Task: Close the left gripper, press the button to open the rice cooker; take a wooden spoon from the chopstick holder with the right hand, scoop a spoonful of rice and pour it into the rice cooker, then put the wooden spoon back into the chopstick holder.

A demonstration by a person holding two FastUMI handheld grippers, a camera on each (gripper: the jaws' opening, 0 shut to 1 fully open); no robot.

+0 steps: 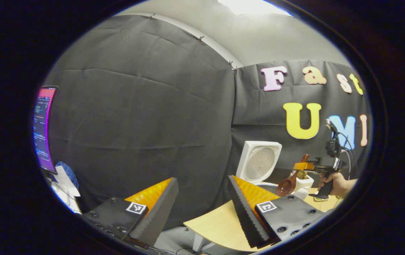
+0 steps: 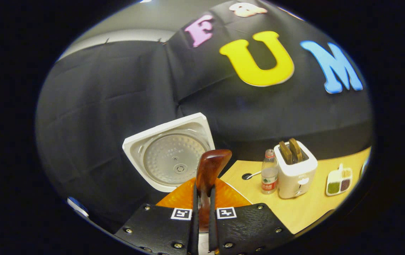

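Observation:
The white rice cooker stands with its lid (image 1: 259,162) raised, the inner plate facing me; the lid (image 2: 169,156) also shows in the right gripper view. My left gripper (image 1: 202,209) is open, nothing between its wide-set fingers, low and left of the cooker. Farther off, a hand (image 1: 334,185) holds my right gripper (image 1: 303,166), which is shut on the wooden spoon (image 1: 287,185); the spoon's bowl hangs down to the left, just right of the cooker. In the right gripper view my right gripper (image 2: 203,193) clamps the spoon's brown handle (image 2: 210,168). The cooker's pot is hidden.
A light wooden table (image 2: 305,209) carries a white toaster (image 2: 295,170), a water bottle (image 2: 269,172) and a small divided dish (image 2: 338,179). A white container (image 1: 304,182) sits under the right gripper. A lit monitor (image 1: 43,127) stands at the far left.

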